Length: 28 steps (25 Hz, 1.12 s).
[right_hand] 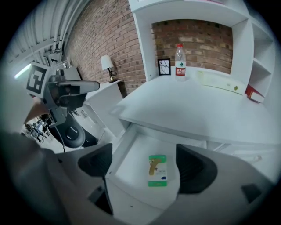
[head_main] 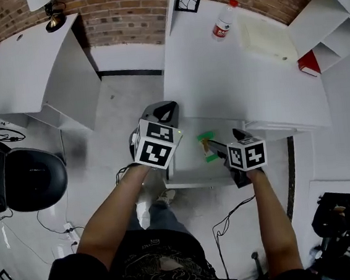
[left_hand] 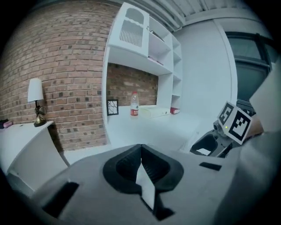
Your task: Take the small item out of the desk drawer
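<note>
desk drawer [right_hand: 131,160] is found pulled out below the front edge of the white desk [right_hand: 189,105], its floor laid open to view from above. the small item, a flat green-and-white packet [right_hand: 157,170], is seen lying flat on the drawer floor, nearer the drawer's right edge than its left, roughly midway between front lip and back. nothing else is seen in the drawer.

right gripper [right_hand: 145,164] is held above the drawer's front edge and pointed down into it. its jaws are spread wide, with nothing pressed between the pads. the packet is framed in the gap between them but lies below, untouched. the wide spread is judged to be readiness for the packet's breadth, and the downward aim a line-up for a descent.

left gripper [left_hand: 141,169] is held off the drawer's left edge, raised and aimed across the desk top. its jaws are closed together on nothing. it is judged to be parked clear so that the drawer opening is free for the other gripper.

the packet is thin and lies flush on the floor, so little edge is offered. a low, close approach is judged necessary, and a slide toward the drawer wall is a risk. a water bottle [right_hand: 180,60] and a small picture frame [right_hand: 164,67] are noted at the desk's back edge, well apart from the work.
</note>
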Each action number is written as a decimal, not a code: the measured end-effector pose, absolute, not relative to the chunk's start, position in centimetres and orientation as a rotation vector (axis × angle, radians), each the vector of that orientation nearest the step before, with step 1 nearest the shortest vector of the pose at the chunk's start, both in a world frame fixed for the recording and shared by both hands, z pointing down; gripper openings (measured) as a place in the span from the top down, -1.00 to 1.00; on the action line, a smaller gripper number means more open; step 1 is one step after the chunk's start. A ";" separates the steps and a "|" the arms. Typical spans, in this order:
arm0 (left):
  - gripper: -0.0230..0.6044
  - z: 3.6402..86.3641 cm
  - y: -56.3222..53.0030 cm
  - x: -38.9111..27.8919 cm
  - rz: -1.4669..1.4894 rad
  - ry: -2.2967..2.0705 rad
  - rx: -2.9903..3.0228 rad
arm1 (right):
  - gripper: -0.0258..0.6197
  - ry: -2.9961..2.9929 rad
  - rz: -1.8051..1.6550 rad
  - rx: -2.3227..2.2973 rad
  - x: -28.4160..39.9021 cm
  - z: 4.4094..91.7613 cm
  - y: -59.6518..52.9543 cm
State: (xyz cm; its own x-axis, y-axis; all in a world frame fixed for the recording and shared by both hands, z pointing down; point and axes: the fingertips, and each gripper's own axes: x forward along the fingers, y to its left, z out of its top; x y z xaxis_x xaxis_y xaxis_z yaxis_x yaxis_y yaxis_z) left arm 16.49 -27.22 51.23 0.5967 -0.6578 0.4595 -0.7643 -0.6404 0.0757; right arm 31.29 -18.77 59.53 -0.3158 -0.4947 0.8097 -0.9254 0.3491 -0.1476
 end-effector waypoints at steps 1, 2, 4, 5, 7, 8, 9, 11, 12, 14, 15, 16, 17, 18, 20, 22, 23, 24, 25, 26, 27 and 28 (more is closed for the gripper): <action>0.91 51.7 -27.2 16.1 0.576 -1.175 2.553 | -0.48 -1.933 0.824 1.221 31.2 60.3 -18.8; 0.91 52.3 -27.1 15.7 0.574 -1.184 2.542 | -0.48 -1.923 0.829 1.205 31.2 61.1 -18.9; 0.91 53.6 -26.9 15.0 0.574 -1.199 2.514 | -0.48 -1.907 0.847 1.179 31.1 62.6 -19.0; 0.91 54.4 -26.8 14.7 0.576 -1.204 2.499 | -0.48 -1.899 0.857 1.168 31.0 63.5 -19.1; 0.91 55.6 -26.6 13.9 0.583 -1.213 2.474 | -0.48 -1.879 0.875 1.148 30.9 65.4 -19.2; 0.91 56.2 -26.5 13.5 0.585 -1.221 2.465 | -0.49 -1.866 0.884 1.140 30.9 66.3 -19.3; 0.91 56.7 -26.6 13.1 0.584 -1.231 2.453 | -0.49 -1.850 0.891 1.135 31.0 67.2 -19.3; 0.91 57.4 -26.7 12.3 0.577 -1.254 2.431 | -0.49 -1.819 0.903 1.120 31.1 69.0 -19.4; 0.91 57.6 -26.9 11.9 0.574 -1.266 2.423 | -0.49 -1.805 0.909 1.110 31.2 69.8 -19.4; 0.91 57.6 -27.4 11.2 0.571 -1.289 2.418 | -0.49 -1.775 0.918 1.092 31.4 71.6 -19.3; 0.91 57.6 -27.6 10.8 0.572 -1.297 2.418 | -0.49 -1.759 0.922 1.084 31.6 72.5 -19.3; 0.91 57.8 -27.9 10.6 0.575 -1.304 2.416 | -0.49 -1.744 0.925 1.079 31.9 73.4 -19.3; 0.91 57.9 -28.0 10.3 0.578 -1.309 2.413 | -0.49 -1.730 0.929 1.074 32.1 74.2 -19.3; 0.91 58.1 -28.2 10.1 0.582 -1.313 2.410 | -0.49 -1.718 0.935 1.071 32.3 74.9 -19.3; 0.91 58.4 -28.5 9.7 0.590 -1.322 2.403 | -0.49 -1.699 0.945 1.068 32.7 76.2 -19.4; 0.91 58.6 -28.6 9.4 0.598 -1.327 2.400 | -0.49 -1.681 0.950 1.064 32.9 77.4 -19.5; 0.91 58.7 -28.7 9.4 0.602 -1.329 2.400 | -0.49 -1.673 0.948 1.061 33.0 77.9 -19.6; 0.91 58.8 -28.7 9.3 0.605 -1.329 2.399 | -0.49 -1.664 0.945 1.058 33.1 78.4 -19.6; 0.91 58.9 -28.7 9.3 0.609 -1.329 2.399 | -0.49 -1.654 0.941 1.054 33.2 78.8 -19.5; 0.91 59.0 -28.7 9.2 0.613 -1.328 2.399 | -0.49 -1.642 0.936 1.052 33.3 79.2 -19.5; 0.91 59.1 -28.6 9.2 0.617 -1.327 2.400 | -0.49 -1.631 0.931 1.052 33.3 79.5 -19.4; 0.91 59.2 -28.6 9.2 0.620 -1.326 2.401 | -0.48 -1.620 0.926 1.055 33.3 79.9 -19.3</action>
State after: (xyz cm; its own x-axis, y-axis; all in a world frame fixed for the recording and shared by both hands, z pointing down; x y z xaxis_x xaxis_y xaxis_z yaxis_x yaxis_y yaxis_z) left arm 9.20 -28.57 59.21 0.4726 -0.7121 0.5192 -0.8550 -0.5133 0.0742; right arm 33.30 -19.35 79.87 -0.1682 -0.2103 0.9631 -0.9365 0.3391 -0.0895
